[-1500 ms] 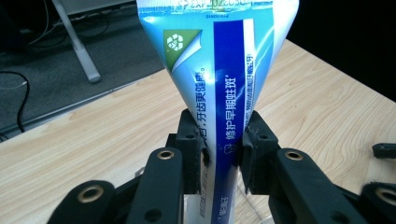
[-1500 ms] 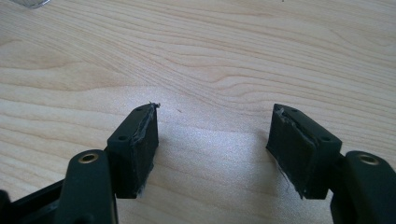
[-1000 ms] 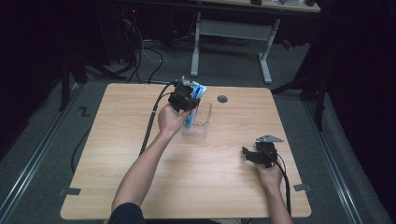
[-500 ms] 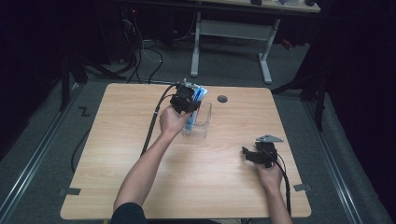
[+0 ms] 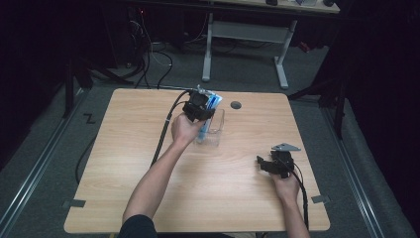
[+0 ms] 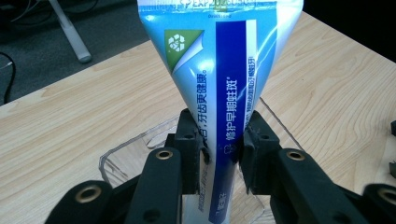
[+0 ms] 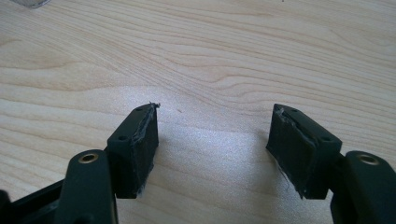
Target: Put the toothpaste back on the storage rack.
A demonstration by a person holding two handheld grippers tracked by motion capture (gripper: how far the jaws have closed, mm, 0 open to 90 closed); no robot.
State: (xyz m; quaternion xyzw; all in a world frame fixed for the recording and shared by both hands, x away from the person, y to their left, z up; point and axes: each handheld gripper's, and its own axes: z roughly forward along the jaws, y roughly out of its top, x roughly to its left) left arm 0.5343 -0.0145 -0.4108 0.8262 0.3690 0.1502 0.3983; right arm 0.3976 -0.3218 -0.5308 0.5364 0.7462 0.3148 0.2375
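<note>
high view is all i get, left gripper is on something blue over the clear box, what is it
Observer: A toothpaste tube, blue and white, clamped between the left gripper pads.
Operator: is it inside the clear container
Observer: Its lower end dips below the rim of the clear container; the wide crimped end points away from the camera.
Operator: right gripper holding anything
Observer: No, the right gripper stands open with bare wooden table between its pads.
</note>
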